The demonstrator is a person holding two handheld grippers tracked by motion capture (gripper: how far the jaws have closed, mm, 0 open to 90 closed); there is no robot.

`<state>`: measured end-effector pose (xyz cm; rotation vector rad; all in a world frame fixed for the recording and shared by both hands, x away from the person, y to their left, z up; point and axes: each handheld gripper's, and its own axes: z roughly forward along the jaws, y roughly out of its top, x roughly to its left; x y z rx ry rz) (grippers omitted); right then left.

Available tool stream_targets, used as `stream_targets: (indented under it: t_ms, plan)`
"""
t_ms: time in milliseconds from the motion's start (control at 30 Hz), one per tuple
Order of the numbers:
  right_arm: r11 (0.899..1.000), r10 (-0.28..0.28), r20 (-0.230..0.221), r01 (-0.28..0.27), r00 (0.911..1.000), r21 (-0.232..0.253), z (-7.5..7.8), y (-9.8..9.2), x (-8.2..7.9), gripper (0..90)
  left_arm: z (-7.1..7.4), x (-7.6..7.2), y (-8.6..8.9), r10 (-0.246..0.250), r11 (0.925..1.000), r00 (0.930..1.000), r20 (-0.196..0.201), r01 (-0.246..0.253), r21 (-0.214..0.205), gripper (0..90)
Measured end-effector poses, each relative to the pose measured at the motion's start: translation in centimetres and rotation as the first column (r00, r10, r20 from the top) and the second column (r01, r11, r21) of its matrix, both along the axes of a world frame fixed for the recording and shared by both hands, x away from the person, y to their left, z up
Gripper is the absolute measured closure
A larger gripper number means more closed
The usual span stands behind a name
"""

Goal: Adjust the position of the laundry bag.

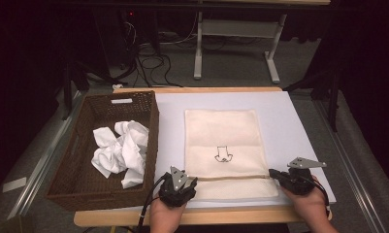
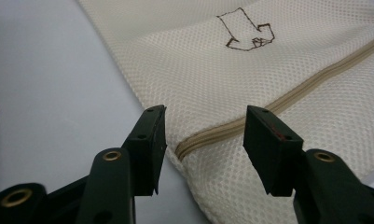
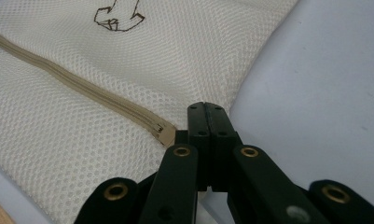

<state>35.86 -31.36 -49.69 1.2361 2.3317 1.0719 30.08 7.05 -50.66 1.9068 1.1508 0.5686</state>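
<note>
A cream mesh bag [image 1: 223,131] with a small drawn mark lies flat on a white board [image 1: 291,126]. A tan zipper [image 1: 231,178] runs across it near the front edge. My left gripper [image 1: 193,182] is at the zipper's left end. In the left gripper view it [image 2: 205,116] stands open, its jaws either side of the zipper [image 2: 287,100] end and clear of the mesh. My right gripper [image 1: 271,173] is at the right end. In the right gripper view it [image 3: 206,109] is shut, right beside the zipper slider [image 3: 162,134]. I cannot tell whether anything is pinched.
A brown wicker basket [image 1: 153,121] stands left of the board with crumpled white cloth [image 1: 121,150] inside. The wooden table edge [image 1: 206,216] runs along the front. Beyond the table are desk legs and cables on the floor.
</note>
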Motion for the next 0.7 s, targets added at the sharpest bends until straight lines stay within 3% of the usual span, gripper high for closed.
stream_targets:
  t_ms: [267,700]
  plan:
    - [1.000,0.007,-0.011,-0.007,0.9999,0.011,0.0,0.2,-0.2,90.0,-0.1,0.0,-0.2,-0.013,0.9998,0.9999,0.003,0.013,0.015,47.8]
    - [0.997,0.072,-0.001,-0.072,0.9974,0.016,0.0,1.6,-0.5,90.0,-0.3,0.1,-0.4,-0.013,0.9999,0.9999,-0.004,0.013,0.007,46.5]
